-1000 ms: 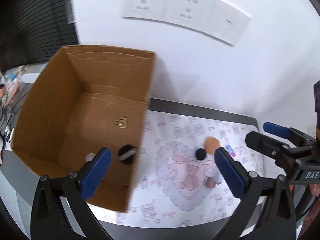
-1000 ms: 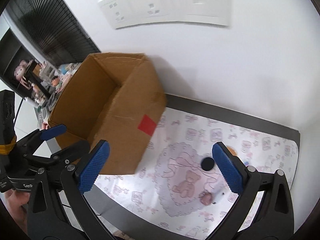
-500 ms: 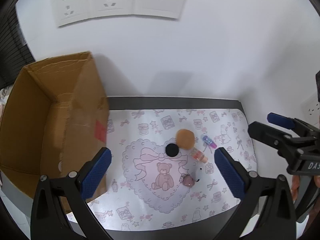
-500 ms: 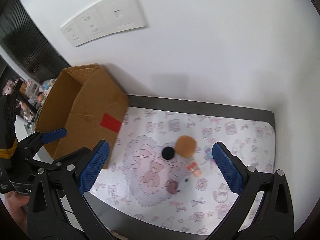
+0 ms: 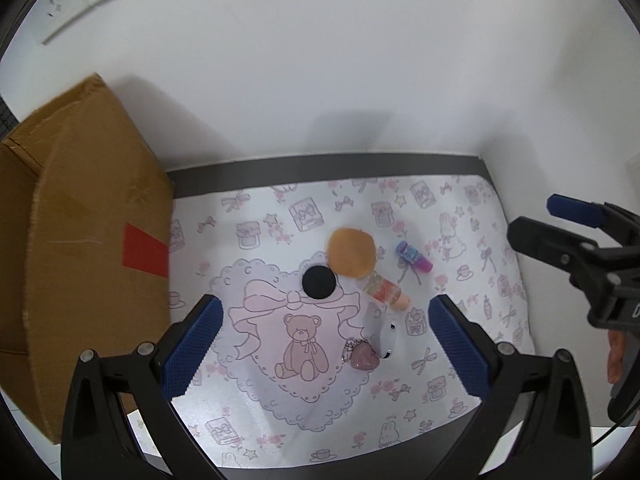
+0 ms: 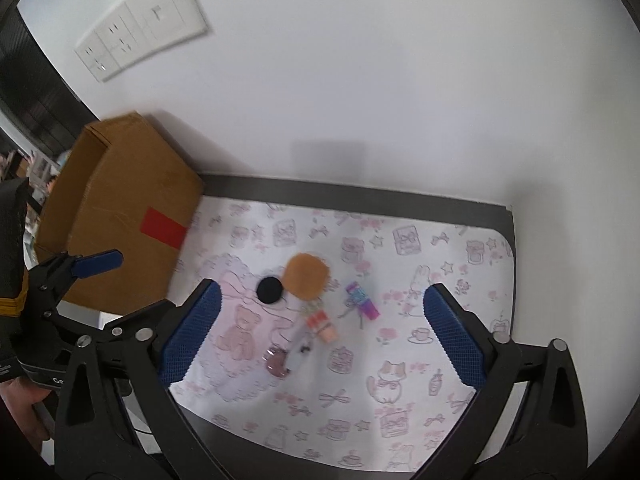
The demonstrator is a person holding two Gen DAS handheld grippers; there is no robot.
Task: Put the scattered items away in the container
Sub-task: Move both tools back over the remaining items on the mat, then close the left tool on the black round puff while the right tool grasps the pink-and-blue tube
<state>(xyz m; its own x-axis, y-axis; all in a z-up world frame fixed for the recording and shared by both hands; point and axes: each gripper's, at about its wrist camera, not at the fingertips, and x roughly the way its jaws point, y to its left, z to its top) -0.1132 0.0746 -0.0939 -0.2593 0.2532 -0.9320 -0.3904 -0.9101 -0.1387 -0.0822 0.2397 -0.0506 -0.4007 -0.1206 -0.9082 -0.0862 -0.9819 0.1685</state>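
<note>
**Both claws wide above the clutter**

I read only "Ge" on my left claw's body, lower left of the right view. A dark desk (image 5: 320, 162) meets a white wall with a socket panel (image 6: 140, 24); a teddy-print mat (image 5: 304, 344) covers it. The cardboard box (image 5: 92, 240), red tape patch showing, sits at the left edge. Centre: a black disc (image 5: 318, 282), orange puff (image 5: 352, 252), and a peach tube (image 5: 384, 290) lying diagonally, cap lower right. Left claw (image 5: 324, 344) and right claw (image 6: 320, 336) gape empty.
</note>
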